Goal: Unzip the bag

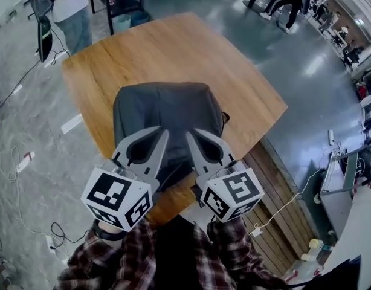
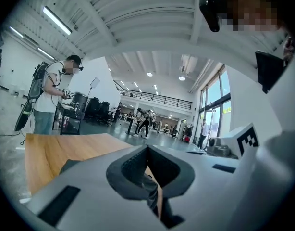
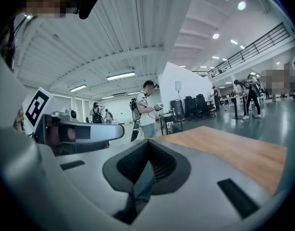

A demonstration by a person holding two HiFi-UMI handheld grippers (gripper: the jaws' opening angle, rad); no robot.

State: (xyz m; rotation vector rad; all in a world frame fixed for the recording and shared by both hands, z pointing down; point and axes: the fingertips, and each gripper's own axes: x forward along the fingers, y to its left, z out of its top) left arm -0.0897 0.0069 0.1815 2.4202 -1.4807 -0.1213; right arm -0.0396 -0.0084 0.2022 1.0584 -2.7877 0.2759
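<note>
My left tool (image 1: 161,132), right tool (image 1: 195,133) closed, empty, above bag (image 1: 164,104); zipper pull unseen, so blind grab may pinch fabric, drag bag off table (image 1: 173,47).

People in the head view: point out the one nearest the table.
The person in the white top and jeans by the table's far-left corner; the others stand far off, upper right.

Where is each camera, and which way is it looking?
Head view: on the head, facing down at the bag, table, left gripper, right gripper; plaid sleeves show.
Left gripper view: rides the left gripper, faces across the table along shut jaws; right gripper's cube shows.
Right gripper view: same on the right gripper, jaws shut.
Shared: both gripper views see the standing person.
</note>
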